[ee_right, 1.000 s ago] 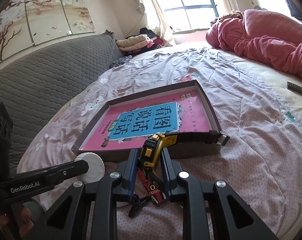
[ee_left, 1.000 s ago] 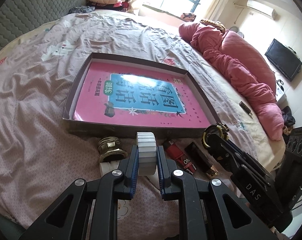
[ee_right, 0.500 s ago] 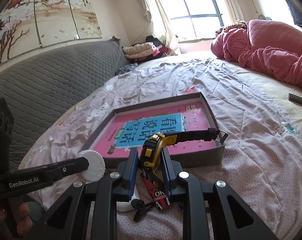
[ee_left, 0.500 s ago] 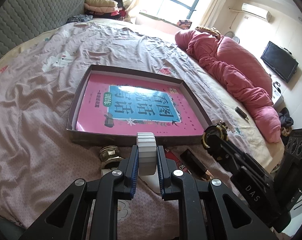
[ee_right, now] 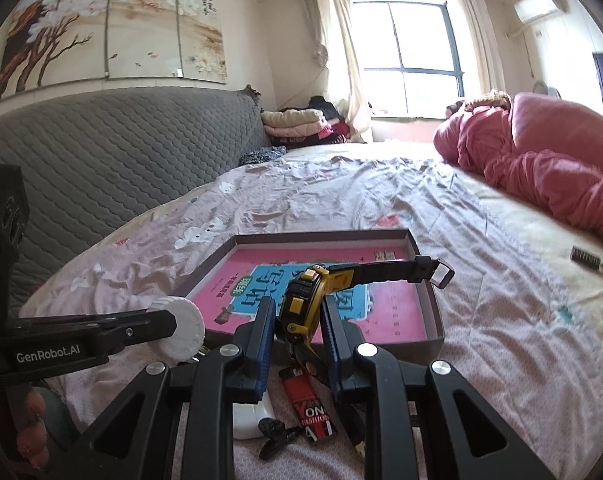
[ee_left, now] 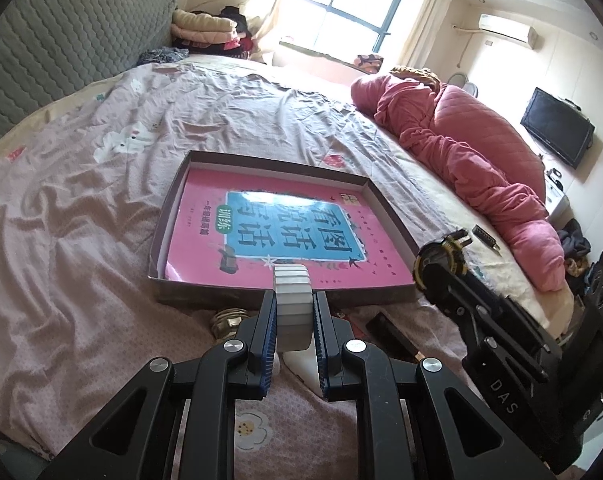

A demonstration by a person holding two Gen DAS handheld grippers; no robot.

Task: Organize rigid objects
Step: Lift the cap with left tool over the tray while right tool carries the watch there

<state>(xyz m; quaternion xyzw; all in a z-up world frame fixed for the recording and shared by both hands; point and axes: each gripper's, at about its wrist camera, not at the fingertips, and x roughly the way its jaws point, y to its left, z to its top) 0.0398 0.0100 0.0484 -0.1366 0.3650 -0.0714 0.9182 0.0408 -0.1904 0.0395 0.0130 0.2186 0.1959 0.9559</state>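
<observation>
Two tongs hung over the bed: the left gripper [ee_left: 294, 312] pinched a white ribbed disc [ee_left: 292, 294], the right gripper [ee_right: 297, 322] clamped a yellow-black watch [ee_right: 303, 300]. Ahead of both lay the shallow box [ee_left: 285, 296]; beneath them, a red lighter [ee_right: 307, 408].

Ahead of me the box [ee_left: 285, 302] lies open, its low near wall between us; a lighter [ee_right: 307, 408] and brass nut [ee_left: 227, 320] crowd the bed [ee_left: 81, 240] beneath.
</observation>
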